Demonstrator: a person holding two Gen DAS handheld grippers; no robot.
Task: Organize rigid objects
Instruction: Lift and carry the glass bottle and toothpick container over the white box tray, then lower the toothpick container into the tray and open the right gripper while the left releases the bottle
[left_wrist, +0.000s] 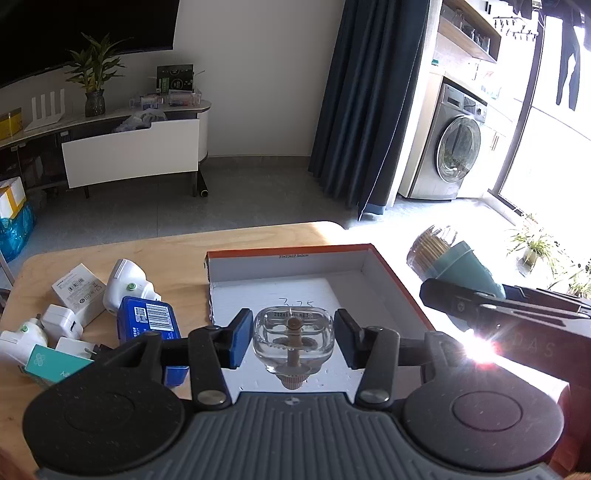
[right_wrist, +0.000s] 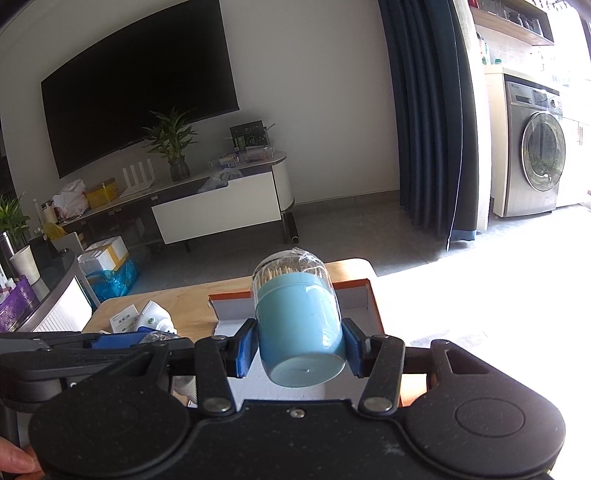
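A: Left gripper (left_wrist: 293, 338), pose? 
B: Angled down over the open orange-edged cardboard box (left_wrist: 402, 280), which sits at the table's (left_wrist: 177, 254) far right corner. Both blue pads pinch a clear glass bottle (left_wrist: 293, 332), cork-coloured cap toward the camera, base toward the box's far wall. Jaws narrow, closed on the glass. The bottle hangs above the white box floor, near the handwritten digits.

A: Right gripper (right_wrist: 302, 345)?
B: Also tilted down, just beside the left one, over the box's right side. Its pads clamp a blue toothpick holder (right_wrist: 301, 328) by the body; the clear dome full of toothpicks points away, the flat base faces the camera. Jaws narrow, gripping it. In the left view the holder hangs over the box's right rim in glare.

A: Hands?
B: Only a fingertip (right_wrist: 14, 461) at the lower left edge of the right view.

A: Rest of the table?
B: Near the left edge, white plug adapters (left_wrist: 127, 284), a white carton (left_wrist: 75, 290), a blue box (left_wrist: 149, 321) with a barcode, a teal box (left_wrist: 55, 363), clustered and touching.
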